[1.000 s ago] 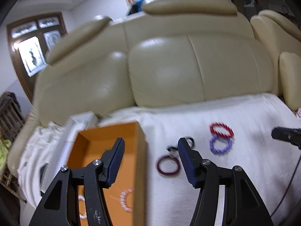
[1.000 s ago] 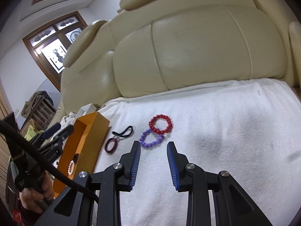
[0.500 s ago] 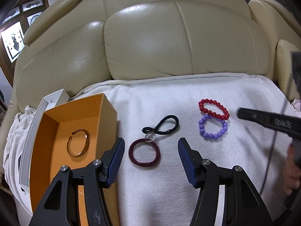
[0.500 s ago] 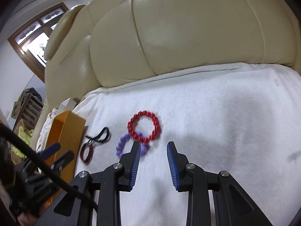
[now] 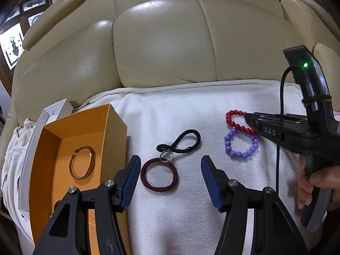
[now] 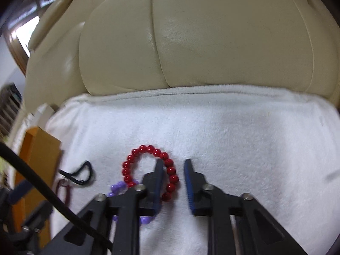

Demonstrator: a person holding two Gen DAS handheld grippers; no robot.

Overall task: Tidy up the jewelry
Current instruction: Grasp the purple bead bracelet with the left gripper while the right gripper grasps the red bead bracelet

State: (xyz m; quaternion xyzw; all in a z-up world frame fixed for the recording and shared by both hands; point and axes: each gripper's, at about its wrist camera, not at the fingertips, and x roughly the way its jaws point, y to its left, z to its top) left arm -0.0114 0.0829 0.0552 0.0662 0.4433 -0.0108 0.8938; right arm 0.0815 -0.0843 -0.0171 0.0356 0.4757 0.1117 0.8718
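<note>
My left gripper (image 5: pixel 170 165) is open and empty, low over a dark red hair band (image 5: pixel 159 175) on the white towel (image 5: pixel 180 110). A small silver ring (image 5: pixel 166 155) and a black hair tie (image 5: pixel 180 141) lie just beyond it. My right gripper (image 6: pixel 173 163) is open; its left finger (image 6: pixel 158 167) sits inside the red bead bracelet (image 6: pixel 136 155), whose right side lies between the fingers. The purple bead bracelet (image 5: pixel 240 144) lies beside the red bead bracelet (image 5: pixel 233 116). An orange box (image 5: pixel 53 148) at left holds a bronze bangle (image 5: pixel 81 165).
A white box lid (image 5: pixel 42 123) lies behind the orange box. The cream leather sofa back (image 5: pixel 170 42) rises right behind the towel. A black cable (image 6: pixel 42 191) crosses the lower left of the right wrist view.
Both grippers moved forward and down toward the towel. The right gripper reached the red bracelet and now straddles its right side. The left gripper closed in over the dark red band.
</note>
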